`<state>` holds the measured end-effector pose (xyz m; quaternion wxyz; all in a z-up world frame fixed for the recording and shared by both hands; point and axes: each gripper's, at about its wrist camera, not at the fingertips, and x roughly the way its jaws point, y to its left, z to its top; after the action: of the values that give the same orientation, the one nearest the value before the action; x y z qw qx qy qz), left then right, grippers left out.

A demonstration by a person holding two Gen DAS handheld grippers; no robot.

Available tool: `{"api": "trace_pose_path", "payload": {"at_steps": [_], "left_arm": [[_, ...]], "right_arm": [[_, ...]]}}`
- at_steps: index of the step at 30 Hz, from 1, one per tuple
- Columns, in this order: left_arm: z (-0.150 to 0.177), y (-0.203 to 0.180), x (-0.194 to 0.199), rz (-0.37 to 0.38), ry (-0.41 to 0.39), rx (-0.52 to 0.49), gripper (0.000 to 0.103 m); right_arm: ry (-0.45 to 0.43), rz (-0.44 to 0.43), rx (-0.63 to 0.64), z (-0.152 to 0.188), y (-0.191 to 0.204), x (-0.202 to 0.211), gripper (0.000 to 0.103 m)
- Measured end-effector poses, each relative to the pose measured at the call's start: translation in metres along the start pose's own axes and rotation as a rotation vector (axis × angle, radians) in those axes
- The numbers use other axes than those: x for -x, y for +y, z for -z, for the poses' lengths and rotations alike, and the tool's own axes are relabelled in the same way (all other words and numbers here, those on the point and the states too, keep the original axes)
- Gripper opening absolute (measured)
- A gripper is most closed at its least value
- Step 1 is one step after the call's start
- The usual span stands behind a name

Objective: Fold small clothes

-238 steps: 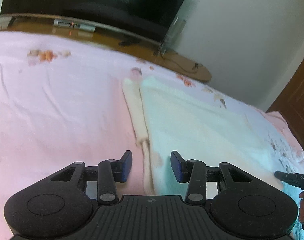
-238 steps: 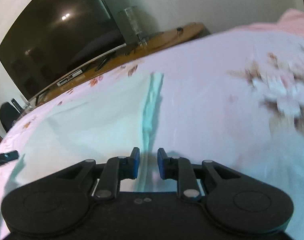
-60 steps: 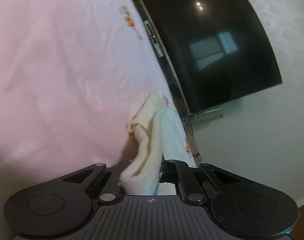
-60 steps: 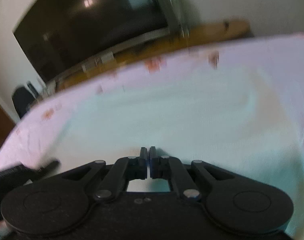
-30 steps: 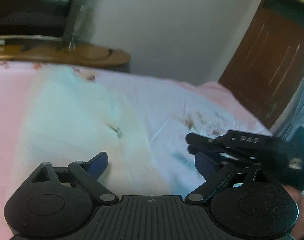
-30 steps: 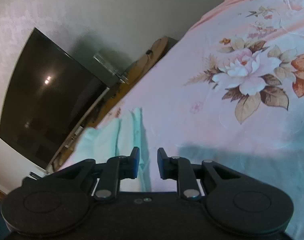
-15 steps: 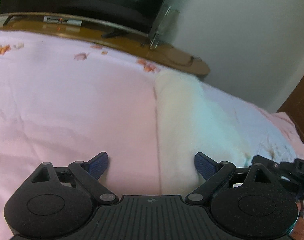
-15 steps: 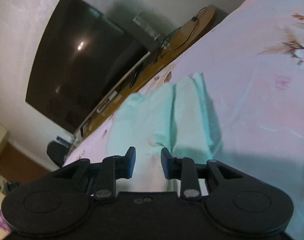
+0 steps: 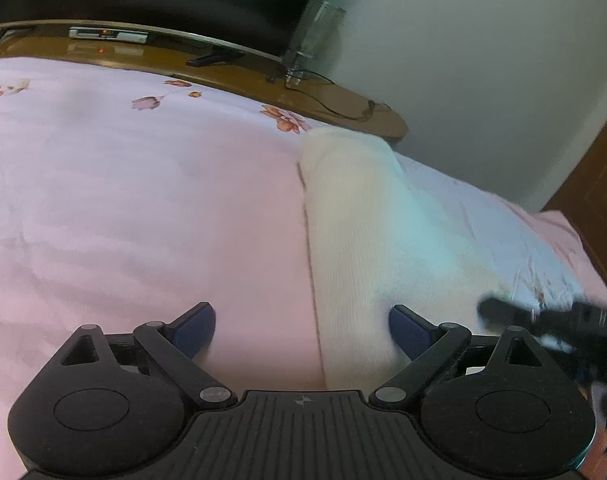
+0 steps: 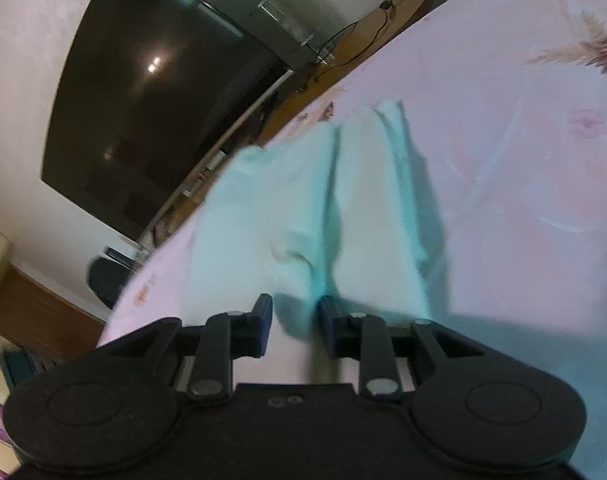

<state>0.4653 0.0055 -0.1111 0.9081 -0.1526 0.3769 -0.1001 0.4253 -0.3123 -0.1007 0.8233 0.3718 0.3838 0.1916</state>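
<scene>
A pale cream-to-mint knitted garment [image 9: 363, 232] lies folded in a long strip on the pink floral bedsheet [image 9: 123, 200]. My left gripper [image 9: 301, 330] is wide open and empty, low over the garment's near left edge. The right gripper's black tip shows at the right of the left wrist view [image 9: 543, 316], blurred. In the right wrist view the same garment [image 10: 323, 200] looks mint, with a lengthwise crease. My right gripper [image 10: 295, 322] is open and empty, with the garment's near end just ahead of the jaws.
A large dark television [image 10: 151, 92] stands on a wooden cabinet [image 9: 223, 64] beyond the bed's far edge, with a cable and a clear stand on it. A brown door [image 9: 595, 200] is at the right. A dark chair [image 10: 107, 280] is at the left.
One second ago both grippers had let go of the garment. Since then both have come lower and nearer to its near end. The right jaws have opened a little wider.
</scene>
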Motion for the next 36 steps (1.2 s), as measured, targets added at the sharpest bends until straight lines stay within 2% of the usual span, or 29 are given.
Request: {"api": "trace_pose_path", "payload": {"at_steps": [2, 4, 6, 9, 11, 13, 16, 18, 21, 22, 23, 24, 25, 27, 32, 34, 36], "left_arm": [[-0.002, -0.004, 0.000, -0.002, 0.018, -0.026, 0.093], [-0.009, 0.000, 0.002, 0.009, 0.013, -0.009, 0.093], [-0.018, 0.007, 0.006, 0.009, -0.041, 0.024, 0.093], [-0.029, 0.008, -0.003, 0.005, -0.037, 0.042, 0.093], [-0.031, 0.002, -0.014, -0.004, -0.013, 0.023, 0.093], [-0.035, -0.007, -0.010, -0.002, -0.035, 0.011, 0.093], [-0.039, -0.021, -0.004, 0.020, -0.062, -0.012, 0.093], [-0.040, -0.032, -0.010, 0.020, -0.038, -0.038, 0.093], [-0.031, -0.042, -0.032, 0.005, 0.047, -0.070, 0.093], [-0.027, -0.042, -0.037, 0.006, 0.064, -0.066, 0.093], [-0.024, -0.044, -0.036, 0.005, 0.046, -0.072, 0.093], [-0.024, -0.045, -0.035, 0.004, 0.046, -0.078, 0.093], [-0.024, -0.045, -0.034, 0.009, 0.048, -0.079, 0.093], [-0.025, -0.041, -0.033, 0.016, 0.044, -0.076, 0.093], [-0.027, -0.033, -0.030, 0.038, 0.039, -0.057, 0.093], [-0.026, -0.031, -0.030, 0.048, 0.037, -0.048, 0.093], [-0.025, -0.029, -0.029, 0.048, 0.037, -0.046, 0.093]], "right_arm": [[0.029, -0.082, -0.063, -0.006, -0.004, -0.013, 0.029], [0.024, -0.062, -0.074, -0.008, -0.004, -0.023, 0.027], [0.013, -0.066, -0.065, -0.008, -0.001, -0.027, 0.027], [-0.005, -0.048, -0.049, -0.011, 0.005, -0.031, 0.026], [-0.011, 0.021, -0.002, -0.011, 0.012, -0.034, 0.017], [-0.020, 0.079, 0.082, -0.009, 0.025, -0.030, 0.015], [-0.071, 0.098, 0.186, -0.010, 0.048, -0.010, 0.014], [-0.110, 0.090, 0.206, -0.013, 0.054, 0.010, 0.014], [-0.132, 0.142, 0.187, -0.015, 0.043, 0.031, 0.014], [-0.104, 0.167, 0.146, -0.015, 0.030, 0.028, 0.014], [-0.038, 0.188, 0.092, -0.015, 0.015, 0.018, 0.014], [-0.002, 0.177, 0.051, -0.013, 0.001, 0.012, 0.014], [-0.021, 0.138, 0.031, -0.011, -0.007, 0.015, 0.014], [-0.031, 0.118, 0.016, -0.011, -0.010, 0.019, 0.017], [-0.097, 0.131, 0.061, -0.013, -0.003, 0.028, 0.029], [-0.088, 0.145, 0.052, -0.020, -0.005, 0.021, 0.029], [-0.087, 0.172, 0.107, -0.024, 0.001, 0.014, 0.020]]}}
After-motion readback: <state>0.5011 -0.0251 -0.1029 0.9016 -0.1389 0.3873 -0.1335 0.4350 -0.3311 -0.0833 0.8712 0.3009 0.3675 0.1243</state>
